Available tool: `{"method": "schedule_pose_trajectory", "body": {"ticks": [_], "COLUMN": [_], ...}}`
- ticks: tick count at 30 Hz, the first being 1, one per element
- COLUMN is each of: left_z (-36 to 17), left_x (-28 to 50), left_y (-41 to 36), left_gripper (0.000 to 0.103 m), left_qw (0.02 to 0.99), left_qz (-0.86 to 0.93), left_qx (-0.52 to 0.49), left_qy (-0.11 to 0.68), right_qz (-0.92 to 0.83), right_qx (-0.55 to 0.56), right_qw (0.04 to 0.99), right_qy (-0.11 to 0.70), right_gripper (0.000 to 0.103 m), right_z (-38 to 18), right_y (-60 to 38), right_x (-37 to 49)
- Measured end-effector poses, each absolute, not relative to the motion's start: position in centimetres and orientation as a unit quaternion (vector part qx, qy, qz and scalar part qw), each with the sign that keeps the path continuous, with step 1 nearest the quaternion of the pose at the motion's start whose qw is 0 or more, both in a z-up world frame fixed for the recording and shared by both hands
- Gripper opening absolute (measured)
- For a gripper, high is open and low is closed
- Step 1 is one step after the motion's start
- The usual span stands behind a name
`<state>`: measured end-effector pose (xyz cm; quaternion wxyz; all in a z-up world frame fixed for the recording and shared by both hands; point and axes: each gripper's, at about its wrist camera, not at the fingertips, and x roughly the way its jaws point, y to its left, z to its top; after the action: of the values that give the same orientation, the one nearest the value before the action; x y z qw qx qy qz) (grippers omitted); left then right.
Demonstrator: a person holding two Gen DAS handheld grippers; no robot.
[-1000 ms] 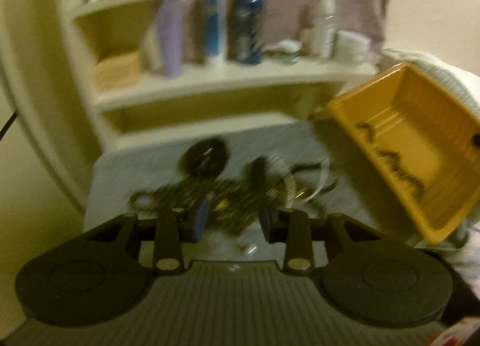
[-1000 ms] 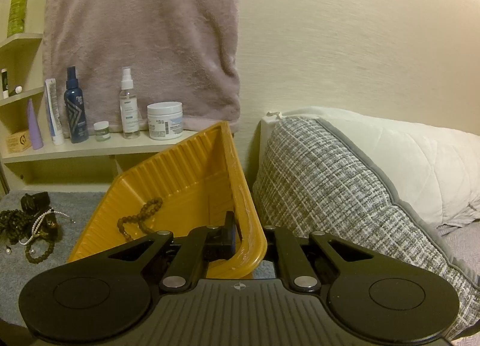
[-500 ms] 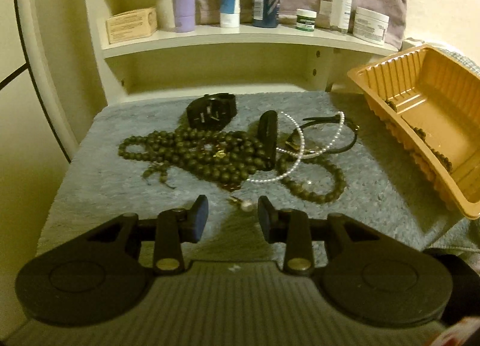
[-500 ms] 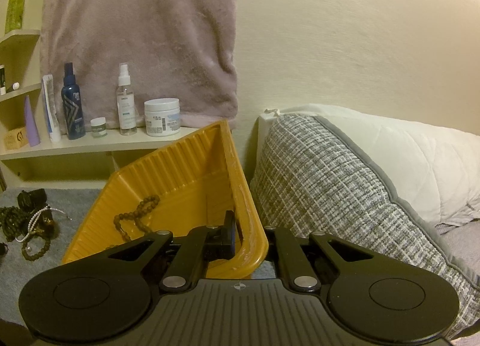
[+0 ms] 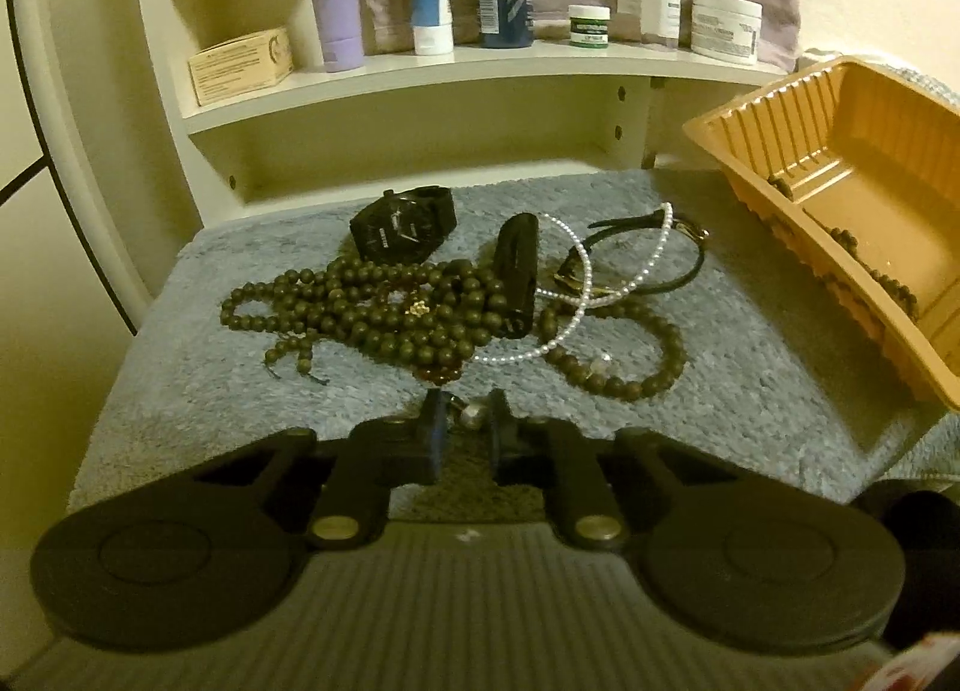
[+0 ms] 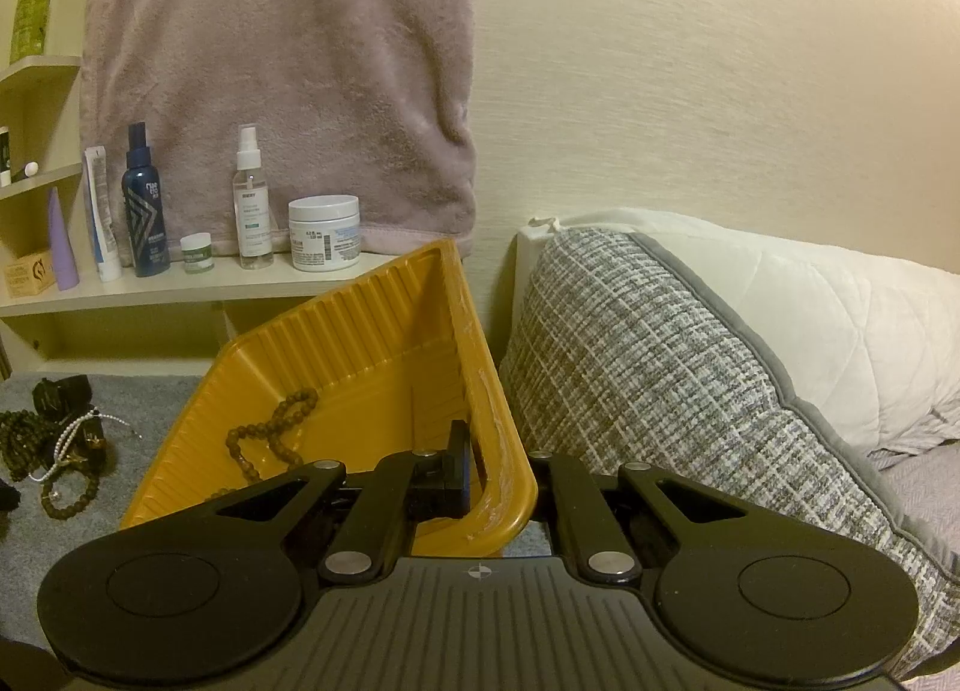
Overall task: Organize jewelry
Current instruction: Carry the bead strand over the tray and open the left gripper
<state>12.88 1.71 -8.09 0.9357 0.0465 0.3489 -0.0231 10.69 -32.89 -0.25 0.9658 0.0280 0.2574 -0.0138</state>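
Left wrist: left gripper [image 5: 465, 421] closing around small silvery earring [image 5: 471, 414] on grey mat [image 5: 750, 367], near bead pile [image 5: 384, 313].

Right wrist: right gripper [image 6: 498, 469] clamping orange tray [image 6: 384, 325] rim, tilting it; bead bracelet [image 6: 270, 433] lying inside.

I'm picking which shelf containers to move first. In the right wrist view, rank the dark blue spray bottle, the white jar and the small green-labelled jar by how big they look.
1. Dark blue spray bottle, tallest.
2. White jar.
3. Small green-labelled jar, clearly smallest.
They share one shelf, so nearness hardly skews this.
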Motion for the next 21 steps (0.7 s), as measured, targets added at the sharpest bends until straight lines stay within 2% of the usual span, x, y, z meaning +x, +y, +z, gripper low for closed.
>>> {"method": "schedule_pose_trajectory", "body": {"ticks": [1,12,21], "left_z": [-8.0,-6.0,-2.9], "left_x": [12.9,12.3,11.9], "left_y": [1.6,0.3,-4.9], "left_gripper": [0.007,0.007,0.007], "left_qw": [0.935,0.940,0.941], "left_qz": [-0.024,-0.047,-0.145], "left_qx": [0.048,0.055,0.038], "left_qy": [0.350,0.333,0.302], "right_qz": [-0.014,-0.014,-0.014], "right_qx": [0.028,0.028,0.028], "right_qw": [0.966,0.966,0.966], "right_qy": [0.257,0.258,0.257], "right_gripper": [0.006,0.006,0.006], "right_z": [-0.2,-0.2,-0.2], "right_y": [-32.9,-32.8,-32.8], "right_x": [10.7,10.7,10.7]}}
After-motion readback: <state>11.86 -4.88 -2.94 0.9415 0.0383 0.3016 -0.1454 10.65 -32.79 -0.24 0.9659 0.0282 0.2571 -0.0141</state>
